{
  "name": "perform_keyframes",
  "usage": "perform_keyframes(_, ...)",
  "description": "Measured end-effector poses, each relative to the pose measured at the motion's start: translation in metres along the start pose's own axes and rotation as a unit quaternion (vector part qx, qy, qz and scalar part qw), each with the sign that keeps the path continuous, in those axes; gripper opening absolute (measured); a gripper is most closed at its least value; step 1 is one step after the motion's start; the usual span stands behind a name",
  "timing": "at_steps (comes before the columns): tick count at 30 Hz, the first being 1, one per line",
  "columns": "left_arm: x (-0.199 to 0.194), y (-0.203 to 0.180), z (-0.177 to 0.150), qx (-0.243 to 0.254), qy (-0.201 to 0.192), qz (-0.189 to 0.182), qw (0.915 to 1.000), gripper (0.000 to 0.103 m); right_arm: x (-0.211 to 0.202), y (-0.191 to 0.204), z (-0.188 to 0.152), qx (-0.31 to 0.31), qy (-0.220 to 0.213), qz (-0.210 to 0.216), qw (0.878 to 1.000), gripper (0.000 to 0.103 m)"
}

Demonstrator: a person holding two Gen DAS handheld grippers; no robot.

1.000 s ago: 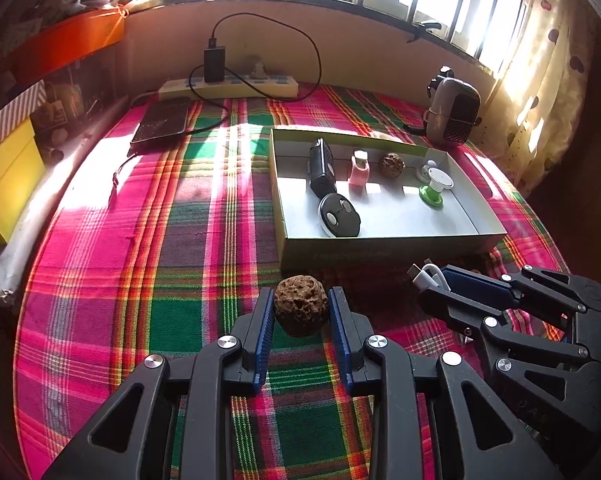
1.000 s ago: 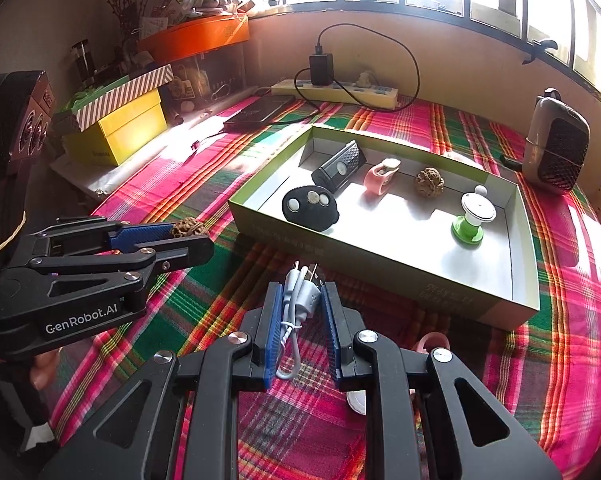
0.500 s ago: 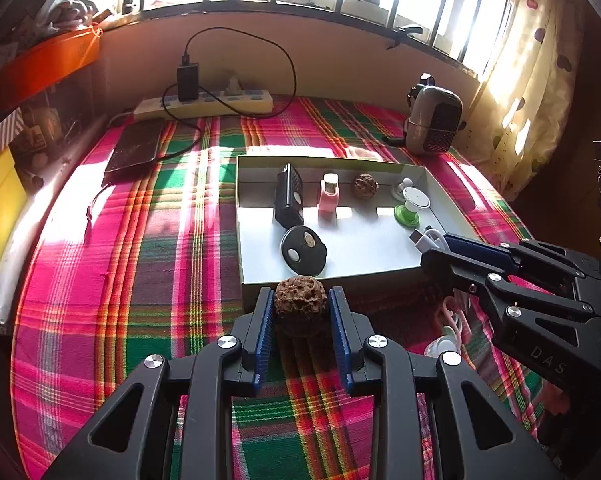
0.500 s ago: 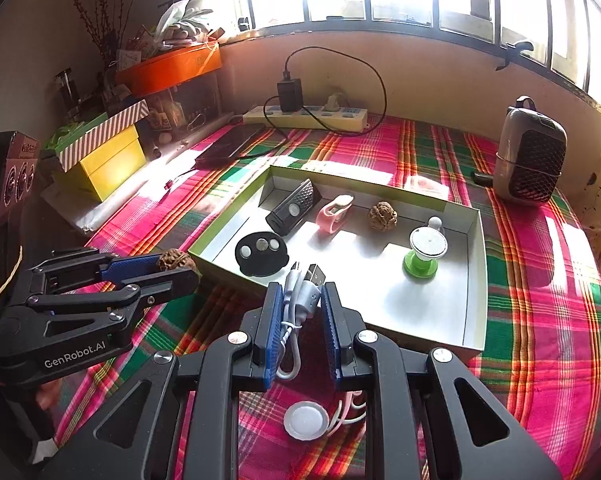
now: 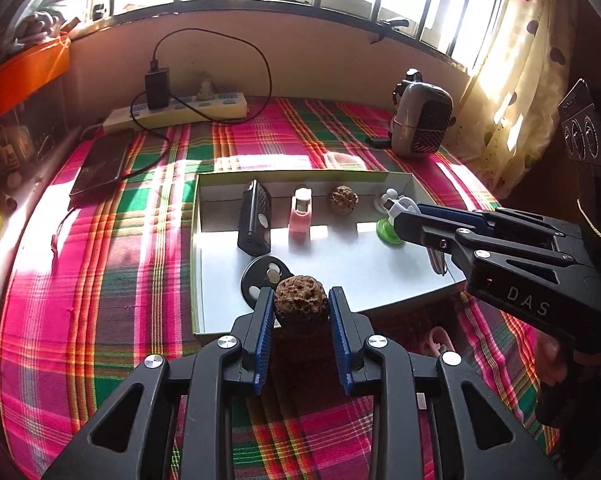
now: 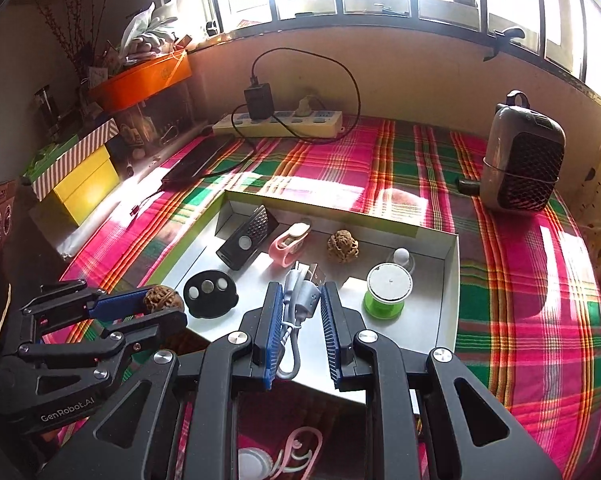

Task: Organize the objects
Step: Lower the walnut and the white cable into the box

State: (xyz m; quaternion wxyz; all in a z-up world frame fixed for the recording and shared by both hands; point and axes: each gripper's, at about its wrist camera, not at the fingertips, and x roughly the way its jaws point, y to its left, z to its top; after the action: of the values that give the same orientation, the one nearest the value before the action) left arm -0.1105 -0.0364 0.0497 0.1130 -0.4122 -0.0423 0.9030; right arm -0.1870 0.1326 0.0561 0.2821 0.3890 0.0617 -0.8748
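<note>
My left gripper [image 5: 300, 320] is shut on a brown walnut [image 5: 299, 305], held above the near edge of the open box [image 5: 284, 178]; it also shows in the right wrist view [image 6: 160, 299]. My right gripper [image 6: 300, 312] is shut on a white USB cable [image 6: 304, 294], held over the box's near right part. The box [image 6: 440, 320] holds a black oval remote [image 6: 209, 293], a black mesh-topped device [image 6: 246, 242], a pink clip [image 6: 290, 240], a second walnut [image 6: 342, 245] and a green-based white spool [image 6: 388, 290].
A plaid cloth [image 5: 100, 280] covers the table. A power strip [image 5: 176, 110] with charger and a dark tablet [image 5: 100, 166] lie at the back left. A small grey heater [image 6: 522, 160] stands at the back right. A pink cord and white puck [image 6: 284, 456] lie below my right gripper.
Both grippers have moved forward and up toward the box with their loads. The walnut now hangs over the box's near edge and the cable over its inside.
</note>
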Motion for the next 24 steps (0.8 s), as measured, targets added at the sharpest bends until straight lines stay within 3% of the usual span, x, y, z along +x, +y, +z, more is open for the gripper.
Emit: perform_keyframes(24,0.044,-0.014,0.014,0.013,0.022,-0.005,0.9997,0.025,0.068,-0.017,0.028,-0.002,0.055,0.029,0.998,0.021)
